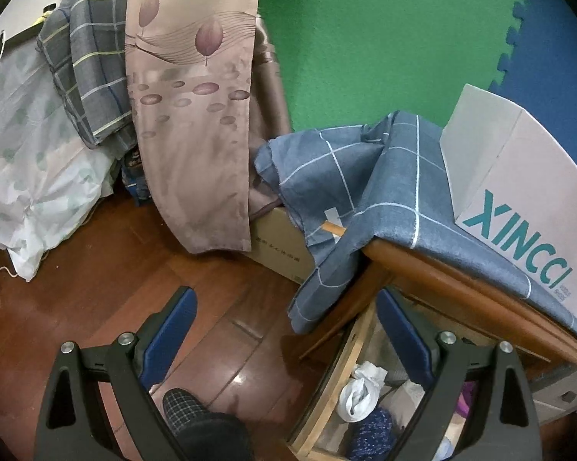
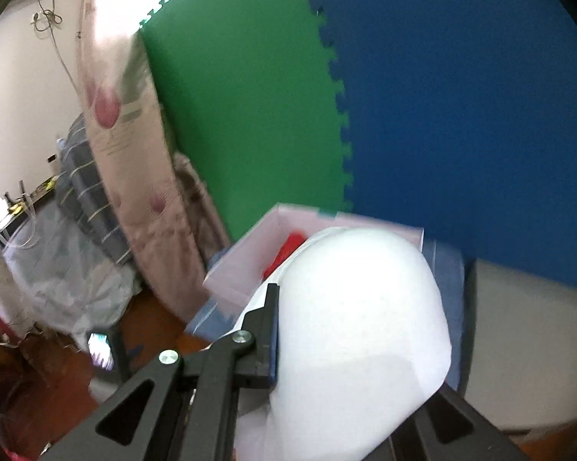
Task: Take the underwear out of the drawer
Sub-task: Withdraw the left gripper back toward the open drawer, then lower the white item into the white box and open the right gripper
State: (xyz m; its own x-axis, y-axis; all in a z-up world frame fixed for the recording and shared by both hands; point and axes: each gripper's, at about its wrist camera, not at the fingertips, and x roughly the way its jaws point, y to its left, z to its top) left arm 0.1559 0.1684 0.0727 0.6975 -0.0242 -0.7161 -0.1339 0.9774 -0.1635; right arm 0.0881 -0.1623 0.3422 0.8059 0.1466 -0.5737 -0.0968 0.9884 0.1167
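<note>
Green-blue wall [image 2: 365, 96] behind tongs-pinched white underwear [image 2: 349, 315]

The underwear [image 2: 357, 307], a plain white garment, bulged in a smooth rounded fold above a pale open box, clamped at its lower edge. The wooden drawer [image 1: 349, 361] stood pulled open, holding crumpled white, speckled dark blue and purple clothing.

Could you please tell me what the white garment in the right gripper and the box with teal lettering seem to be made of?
White garment: apparently a thin, smooth, matte knit fabric; it drapes in a soft rounded bulge over the shut right gripper, though blur hides any weave.
Box: probably matte cardboard; it has flat stiff panels, crisp folded edges and printed lettering.
</note>
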